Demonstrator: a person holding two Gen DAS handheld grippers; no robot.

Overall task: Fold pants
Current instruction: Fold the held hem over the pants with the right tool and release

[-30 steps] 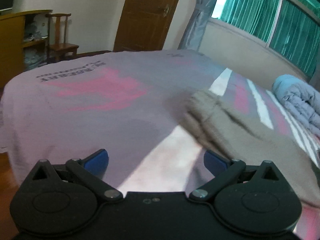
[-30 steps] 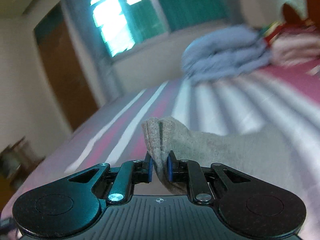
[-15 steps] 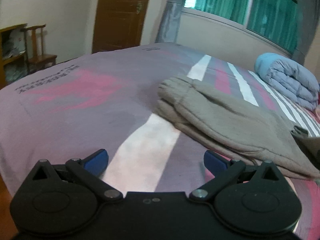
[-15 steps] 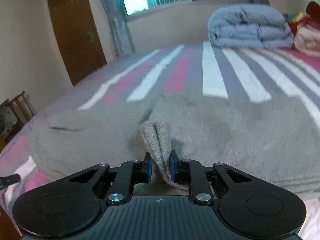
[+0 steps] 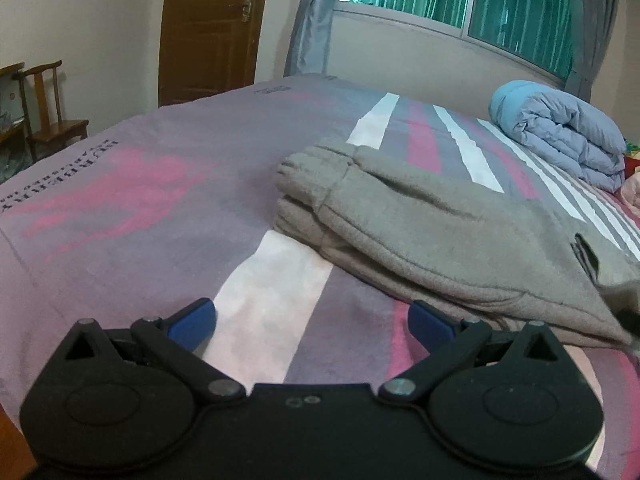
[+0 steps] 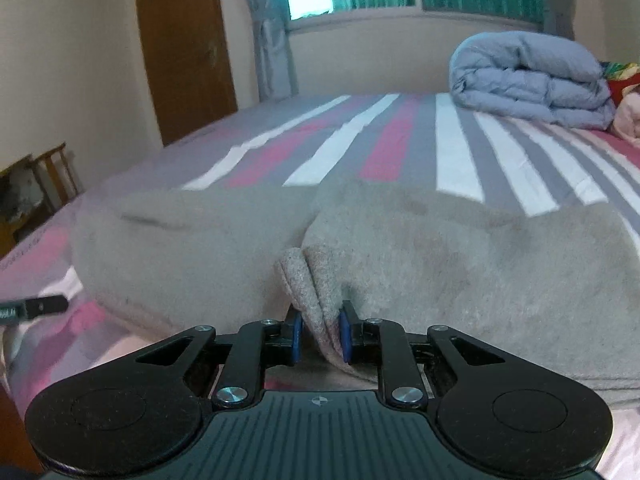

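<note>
Right hand-held gripper [image 6: 322, 338] pinching pants [image 6: 460, 256].

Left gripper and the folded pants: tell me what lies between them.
Only bare bedsheet, with its white stripe, lies between the open left gripper and the folded pants. The left wrist view shows this.

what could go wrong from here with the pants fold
The right gripper pinches only a narrow ridge of the grey pants; the thick fleece might slip out if pulled. The left gripper is open and off the cloth, so nothing pins the stacked layers, and a one-sided pull may drag the fold askew. The pants lie close to the bed's near edge, so a tug toward it could slide them off.
</note>
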